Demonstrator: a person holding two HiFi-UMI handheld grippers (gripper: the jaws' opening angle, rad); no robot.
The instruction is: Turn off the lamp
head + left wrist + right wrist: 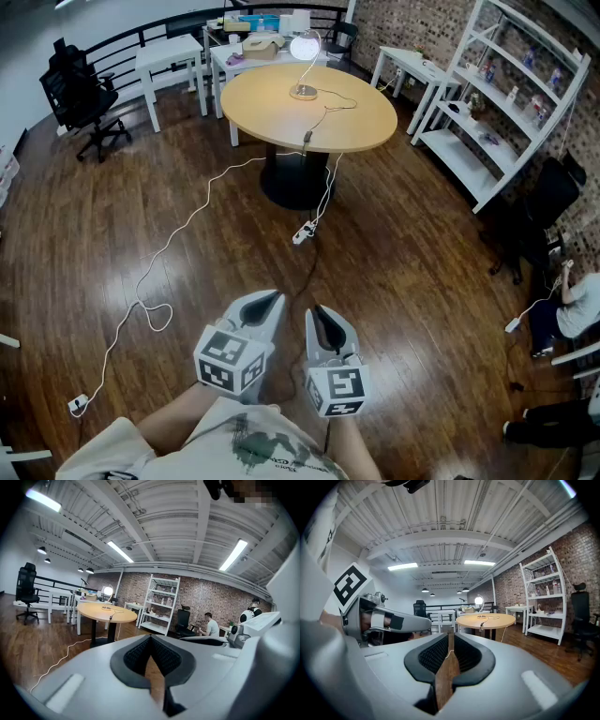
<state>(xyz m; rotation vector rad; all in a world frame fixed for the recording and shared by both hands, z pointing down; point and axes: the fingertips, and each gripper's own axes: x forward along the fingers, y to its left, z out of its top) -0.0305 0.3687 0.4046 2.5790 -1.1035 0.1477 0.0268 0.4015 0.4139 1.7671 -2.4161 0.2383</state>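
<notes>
Two tools shut, lamp glowing across the room

The lamp (305, 45) is lit and stands at the far side of the round wooden counter (272, 117). Its cord runs over the top and down to a power strip (302, 233) on the floor. Behind it a cardboard box (260, 47) sits on white tables; I cannot make out what is in it. A white shelf unit (455, 164) holding small items stands to the right. A white cable (178, 234) snakes over the floorboards between the counter and the left tool (273, 299) and right tool (316, 311). Both are well apart from the lamp, jaws together on nothing.

lamp (305, 46) lit on round table (272, 112) | white cord (187, 225) trails across floor (403, 253) | left claw (268, 305), right claw (319, 319) side by side, well apart from table
</notes>
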